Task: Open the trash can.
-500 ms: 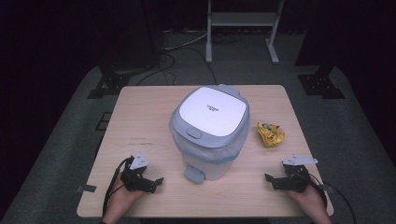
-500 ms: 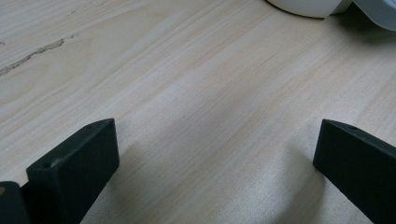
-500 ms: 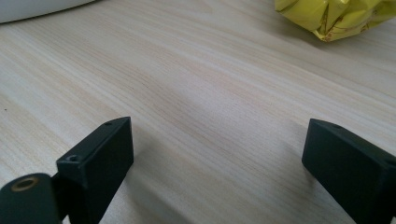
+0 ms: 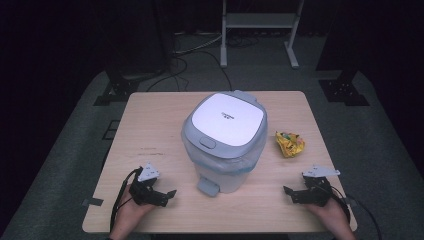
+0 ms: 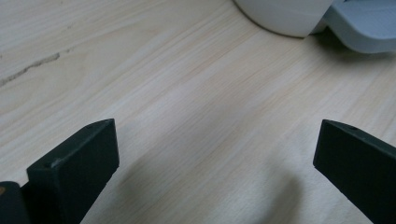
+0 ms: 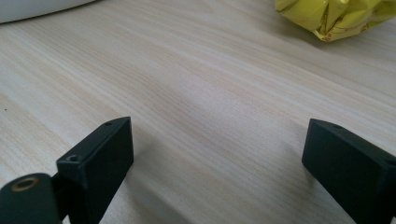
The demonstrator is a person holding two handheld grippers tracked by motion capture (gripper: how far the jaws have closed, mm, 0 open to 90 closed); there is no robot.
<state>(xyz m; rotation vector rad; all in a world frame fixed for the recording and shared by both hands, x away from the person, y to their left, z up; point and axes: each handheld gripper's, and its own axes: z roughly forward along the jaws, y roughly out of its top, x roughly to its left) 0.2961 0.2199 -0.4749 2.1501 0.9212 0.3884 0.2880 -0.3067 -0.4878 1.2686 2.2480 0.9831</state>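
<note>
High view has the left gripper (image 4: 169, 194) and right gripper (image 4: 287, 190) low over the table's (image 4: 150, 125) near edge, jaws wide and empty, flanking the lidded bin (image 4: 225, 125), with the crumpled yellow wrapper (image 4: 290, 143) beside it.

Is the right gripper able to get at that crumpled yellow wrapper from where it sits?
Probably yes: the right gripper is open, with bare table between it and the yellow wrapper.
</note>
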